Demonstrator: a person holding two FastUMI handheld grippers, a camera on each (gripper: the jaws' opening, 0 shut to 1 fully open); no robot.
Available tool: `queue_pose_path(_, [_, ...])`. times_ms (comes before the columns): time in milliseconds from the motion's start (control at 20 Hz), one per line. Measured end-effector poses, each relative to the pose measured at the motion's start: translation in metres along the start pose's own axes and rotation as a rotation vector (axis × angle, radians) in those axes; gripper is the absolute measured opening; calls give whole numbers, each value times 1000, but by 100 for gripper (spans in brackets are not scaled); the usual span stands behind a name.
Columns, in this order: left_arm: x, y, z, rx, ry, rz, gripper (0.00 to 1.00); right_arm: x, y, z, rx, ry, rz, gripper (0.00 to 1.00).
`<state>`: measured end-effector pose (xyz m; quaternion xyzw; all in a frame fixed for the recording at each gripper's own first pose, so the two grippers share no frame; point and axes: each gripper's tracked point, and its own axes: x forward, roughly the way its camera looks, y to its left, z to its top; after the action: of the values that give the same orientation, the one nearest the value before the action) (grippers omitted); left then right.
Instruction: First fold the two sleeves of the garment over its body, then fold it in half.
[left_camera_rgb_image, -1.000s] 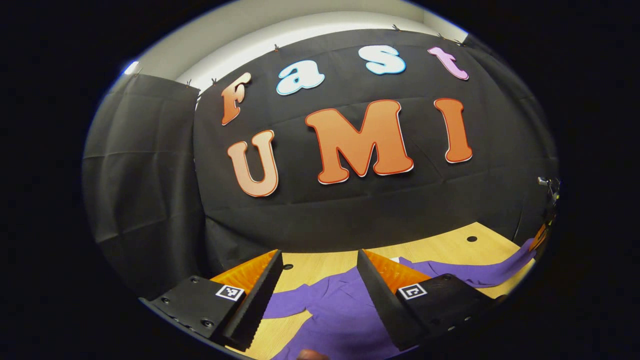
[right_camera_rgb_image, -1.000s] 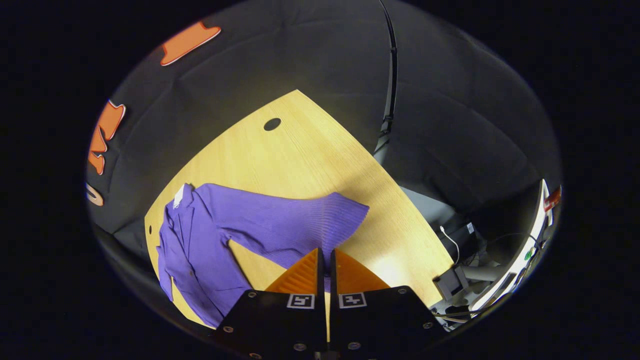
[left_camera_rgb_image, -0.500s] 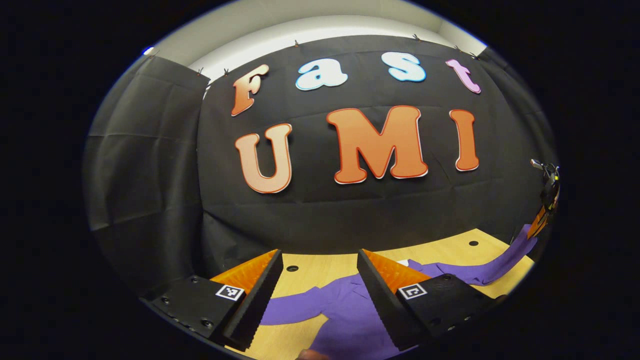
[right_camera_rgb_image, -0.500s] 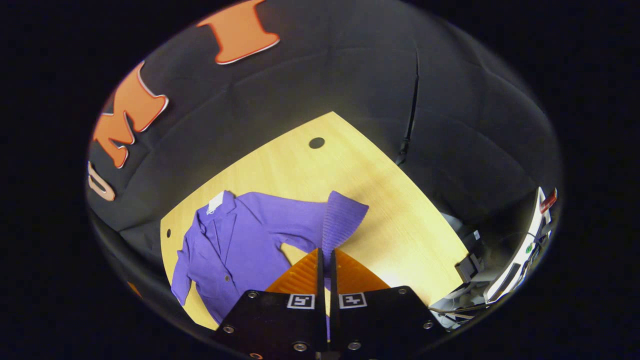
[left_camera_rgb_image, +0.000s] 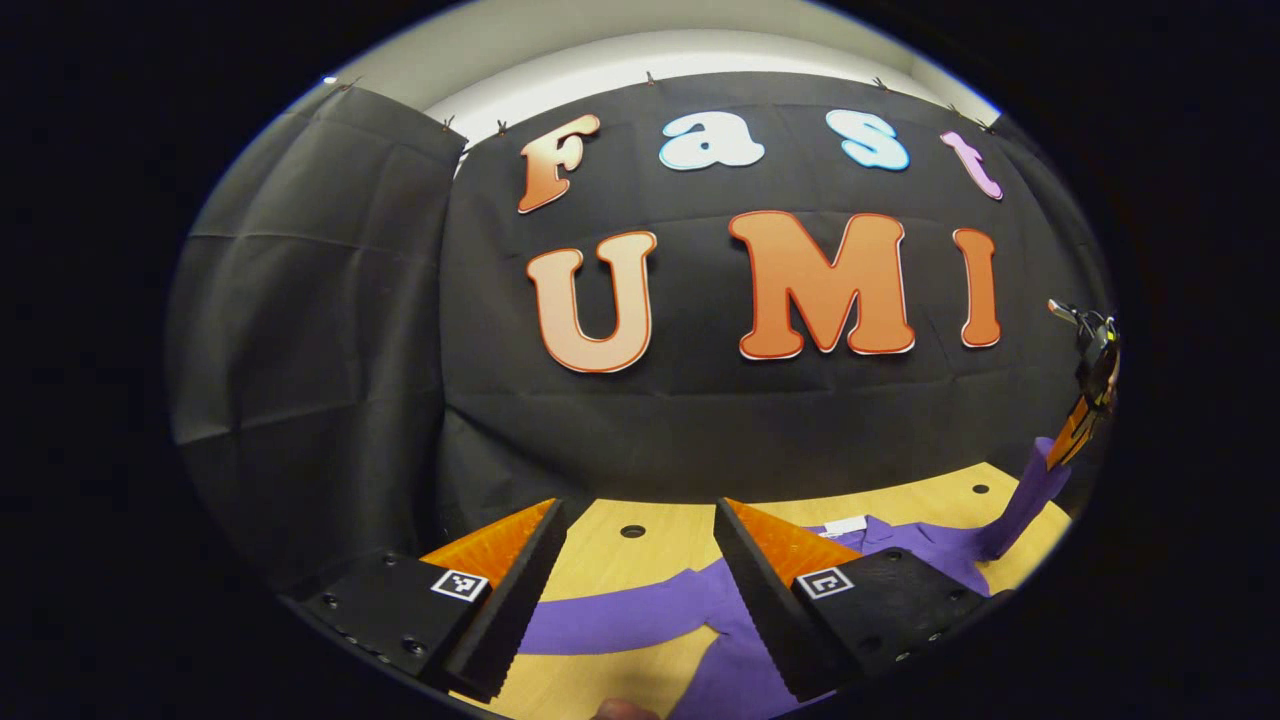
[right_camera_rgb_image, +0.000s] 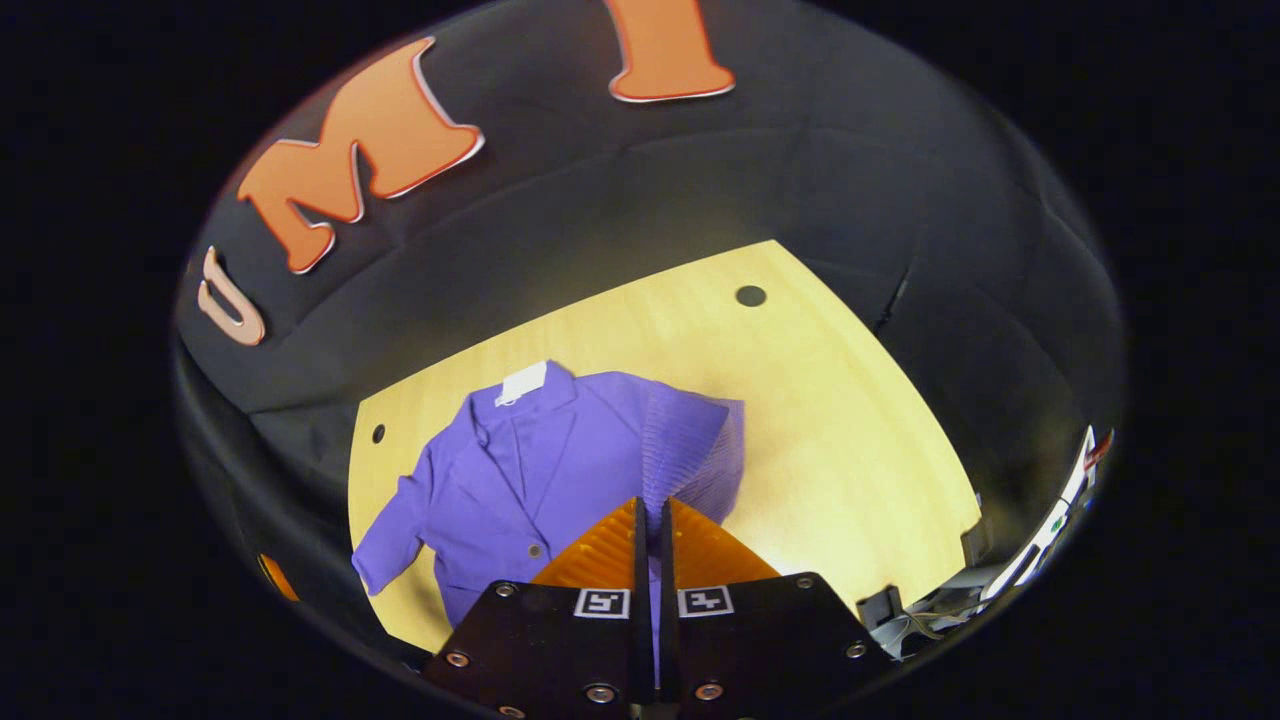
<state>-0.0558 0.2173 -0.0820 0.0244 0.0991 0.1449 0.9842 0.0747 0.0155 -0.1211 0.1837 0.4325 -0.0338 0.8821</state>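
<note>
**Right sleeve lifted over the jacket body**

My right gripper (right_camera_rgb_image: 651, 520) has its fingers pressed together on the ribbed sleeve (right_camera_rgb_image: 690, 445) of the purple garment (right_camera_rgb_image: 520, 470), holding it raised above the body. The garment lies flat on the wooden worktop (right_camera_rgb_image: 850, 440), collar toward the booth wall. A white label (right_camera_rgb_image: 522, 382) sits at the collar; I cannot read any writing on it. My left gripper (left_camera_rgb_image: 637, 560) hangs wide open above the other sleeve (left_camera_rgb_image: 620, 612), holding nothing.

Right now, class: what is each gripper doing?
Left gripper: open, holding nothing, above the garment.
Right gripper: closed on the garment's sleeve, lifting it over the body.
</note>
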Motion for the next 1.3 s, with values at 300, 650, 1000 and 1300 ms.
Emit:
queue_pose_path(300, [8, 49, -7, 0, 7, 80, 96, 29, 97, 16, -123, -5, 73, 3])
queue_pose_path(650, [15, 101, -26, 3, 53, 171, 96, 61, 192, -8, -217, 49, 160, 3])
queue_pose_path(1000, [32, 141, -49, 29, 99, 215, 96, 80, 261, -41, -215, 54, 253, 6])
queue_pose_path(1300, [51, 177, -77, 15, 176, 229, 96, 53, 282, -32, -217, -68, 340, 41])
